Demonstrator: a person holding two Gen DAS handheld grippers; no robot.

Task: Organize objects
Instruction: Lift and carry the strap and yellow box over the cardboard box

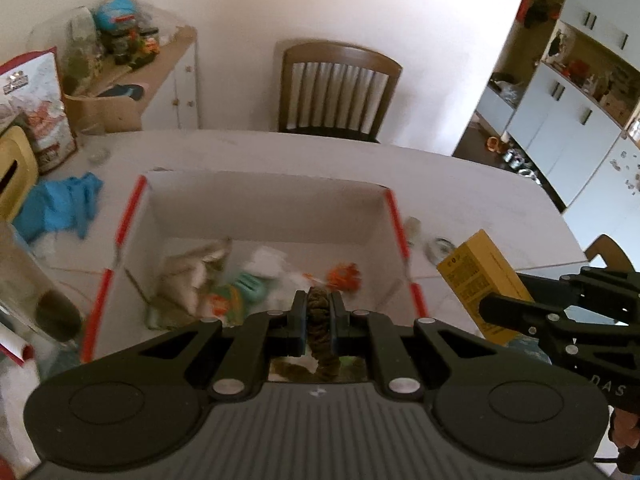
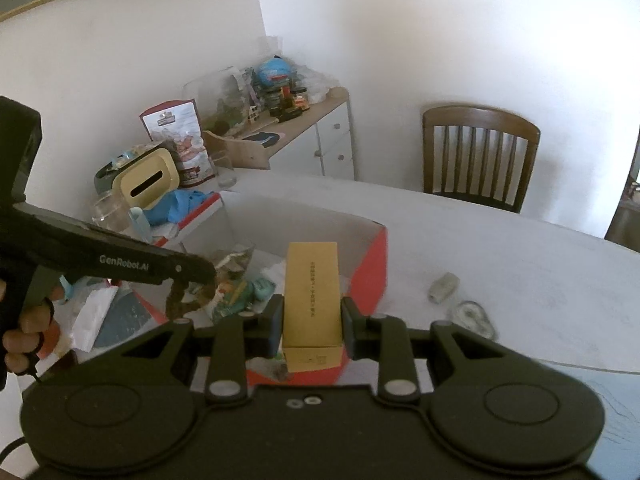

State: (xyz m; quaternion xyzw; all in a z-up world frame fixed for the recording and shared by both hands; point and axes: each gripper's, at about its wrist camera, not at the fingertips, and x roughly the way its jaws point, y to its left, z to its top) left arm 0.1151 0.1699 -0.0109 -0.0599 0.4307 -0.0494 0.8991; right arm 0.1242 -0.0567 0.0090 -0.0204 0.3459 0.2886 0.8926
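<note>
A brown braided cord [image 1: 320, 340] hangs from my left gripper [image 1: 319, 305], which is shut on it above the near part of an open cardboard box [image 1: 264, 208] that is white inside and has red edges. In the box lie a crumpled bag [image 1: 192, 276], a teal item [image 1: 250, 284] and an orange item [image 1: 344, 274]. My right gripper [image 2: 312, 314] is shut on an upright yellow carton [image 2: 313, 280] over the box's right wall [image 2: 372, 268]. The left wrist view shows the carton [image 1: 476, 276] to the right of the box. The right wrist view shows the left gripper [image 2: 206, 274] with the cord [image 2: 178, 300] dangling.
A wooden chair [image 1: 340, 88] stands behind the table [image 1: 480, 192]. On the left are blue cloth [image 1: 60, 204], a yellow tissue box [image 2: 146, 186], a glass jar [image 2: 110, 210] and a cluttered sideboard [image 2: 304, 120]. A small grey item [image 2: 444, 286] and a clear wrapper [image 2: 474, 316] lie right of the box.
</note>
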